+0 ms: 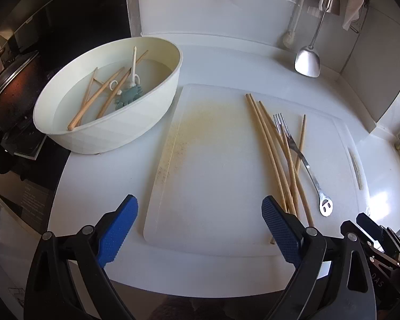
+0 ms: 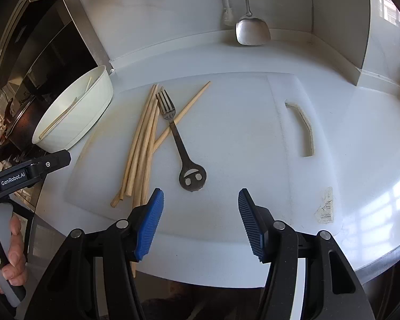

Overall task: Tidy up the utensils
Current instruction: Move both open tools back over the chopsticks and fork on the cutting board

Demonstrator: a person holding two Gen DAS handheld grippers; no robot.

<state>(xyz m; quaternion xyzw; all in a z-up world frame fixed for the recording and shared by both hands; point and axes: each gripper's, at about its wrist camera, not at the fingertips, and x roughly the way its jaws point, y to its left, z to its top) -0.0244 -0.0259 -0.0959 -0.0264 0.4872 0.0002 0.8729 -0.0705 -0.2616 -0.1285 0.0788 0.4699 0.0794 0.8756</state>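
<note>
Lying on the white cutting board, right half as seen from the left wrist: one metal fork and a bundle of wooden chopsticks. Tines pointing away toward the back wall, smiley-cut handle end nearest the claws, long axis running near to far with a slight slant. About five chopsticks fanned alongside, roughly parallel to the fork; one more crossing under the fork's neck at an angle. More sticks sitting in the cream oval basin at the left, around five, plus a white utensil and a teal crab-shaped piece. Left claw spread wide, gripping nothing, above the board's near edge. Right claw likewise released, empty, just short of the fork's handle. One steel spatula hanging at the back of the surface.
</note>
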